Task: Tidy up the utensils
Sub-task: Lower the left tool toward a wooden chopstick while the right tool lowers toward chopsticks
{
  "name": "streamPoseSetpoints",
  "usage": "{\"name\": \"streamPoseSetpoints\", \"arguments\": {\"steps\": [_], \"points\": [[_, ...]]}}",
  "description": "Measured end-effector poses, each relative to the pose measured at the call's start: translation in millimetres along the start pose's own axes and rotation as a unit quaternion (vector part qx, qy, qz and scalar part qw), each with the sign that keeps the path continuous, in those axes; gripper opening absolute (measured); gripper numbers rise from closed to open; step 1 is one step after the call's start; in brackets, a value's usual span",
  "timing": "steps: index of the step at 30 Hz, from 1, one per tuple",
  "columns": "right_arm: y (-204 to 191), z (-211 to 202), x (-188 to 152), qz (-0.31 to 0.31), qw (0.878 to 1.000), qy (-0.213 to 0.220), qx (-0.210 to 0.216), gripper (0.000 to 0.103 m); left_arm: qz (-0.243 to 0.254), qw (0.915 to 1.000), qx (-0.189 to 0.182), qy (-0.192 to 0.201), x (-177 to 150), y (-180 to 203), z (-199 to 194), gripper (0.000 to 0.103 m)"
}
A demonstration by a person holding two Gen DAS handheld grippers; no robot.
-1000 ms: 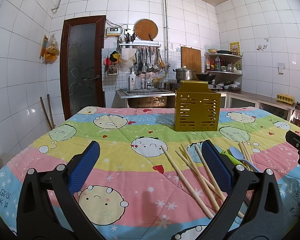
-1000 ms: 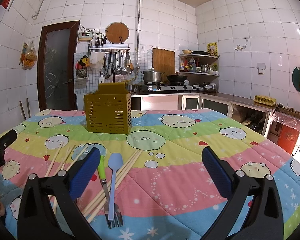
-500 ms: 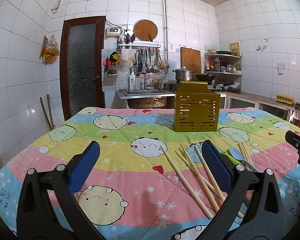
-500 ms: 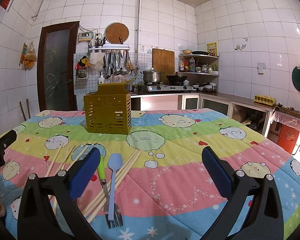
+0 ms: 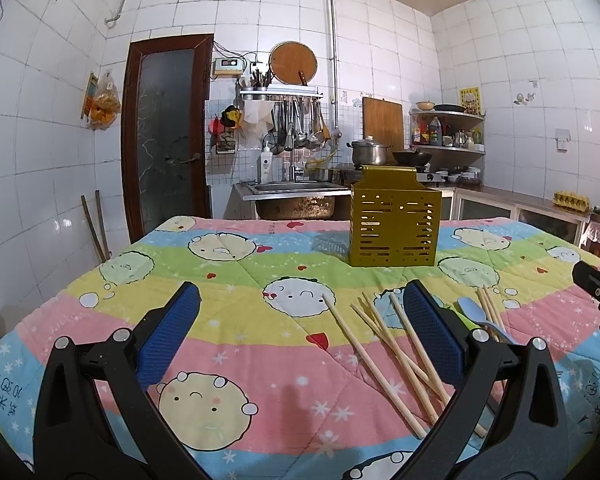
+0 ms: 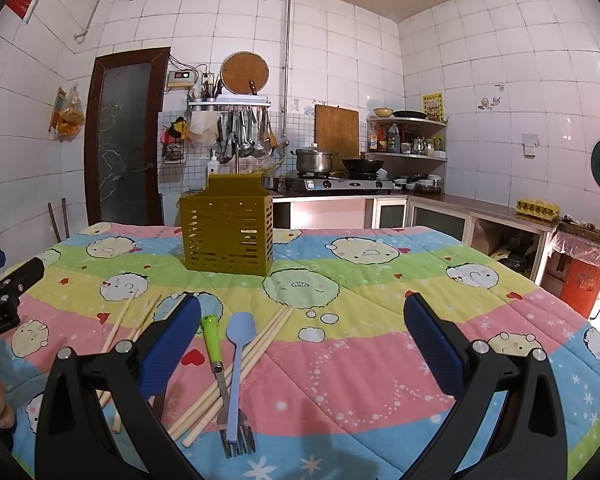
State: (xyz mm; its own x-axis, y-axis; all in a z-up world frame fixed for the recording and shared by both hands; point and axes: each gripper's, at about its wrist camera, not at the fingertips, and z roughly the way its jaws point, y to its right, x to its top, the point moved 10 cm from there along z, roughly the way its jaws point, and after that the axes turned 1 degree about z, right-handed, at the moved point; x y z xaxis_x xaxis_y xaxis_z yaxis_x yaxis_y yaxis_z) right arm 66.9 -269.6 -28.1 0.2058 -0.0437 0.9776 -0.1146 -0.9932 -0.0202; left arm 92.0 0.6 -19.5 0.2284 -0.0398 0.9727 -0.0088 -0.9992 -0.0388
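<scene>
A yellow slotted utensil holder (image 5: 395, 222) stands upright on the quilt-covered table (image 5: 236, 280), also in the right wrist view (image 6: 228, 234). Several wooden chopsticks (image 5: 374, 364) lie loose before it. A blue-handled fork (image 6: 236, 372), a green-handled utensil (image 6: 211, 336) and more chopsticks (image 6: 240, 372) lie beside them. My left gripper (image 5: 300, 332) is open and empty, low over the table, left of the chopsticks. My right gripper (image 6: 302, 334) is open and empty, right of the utensils.
The other gripper shows at the edge of each view, the right one (image 5: 598, 300) and the left one (image 6: 8, 292). Behind the table are a sink (image 5: 296, 196), a stove with pots (image 6: 332, 178), a door (image 5: 164, 136) and cabinets (image 6: 480, 228).
</scene>
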Motion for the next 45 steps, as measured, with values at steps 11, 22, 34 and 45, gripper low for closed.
{"name": "streamPoseSetpoints", "arguments": {"steps": [11,22,34,45], "points": [[13,5,-1,0.028,1.0,-0.012,-0.003,0.099,-0.005,0.9999,0.004,-0.01,-2,-4,4,0.098],[21,17,-10,0.042,0.998,-0.054,-0.017,0.099,-0.022,0.9967,-0.024,-0.074,-17,-4,29,0.098],[22,87,-22,0.02,0.987,-0.158,-0.035,0.099,-0.013,0.9854,-0.025,-0.168,-25,12,88,0.098],[22,143,-49,0.015,0.967,-0.247,-0.055,0.099,-0.014,0.9629,-0.022,-0.269,-54,19,141,0.098]]}}
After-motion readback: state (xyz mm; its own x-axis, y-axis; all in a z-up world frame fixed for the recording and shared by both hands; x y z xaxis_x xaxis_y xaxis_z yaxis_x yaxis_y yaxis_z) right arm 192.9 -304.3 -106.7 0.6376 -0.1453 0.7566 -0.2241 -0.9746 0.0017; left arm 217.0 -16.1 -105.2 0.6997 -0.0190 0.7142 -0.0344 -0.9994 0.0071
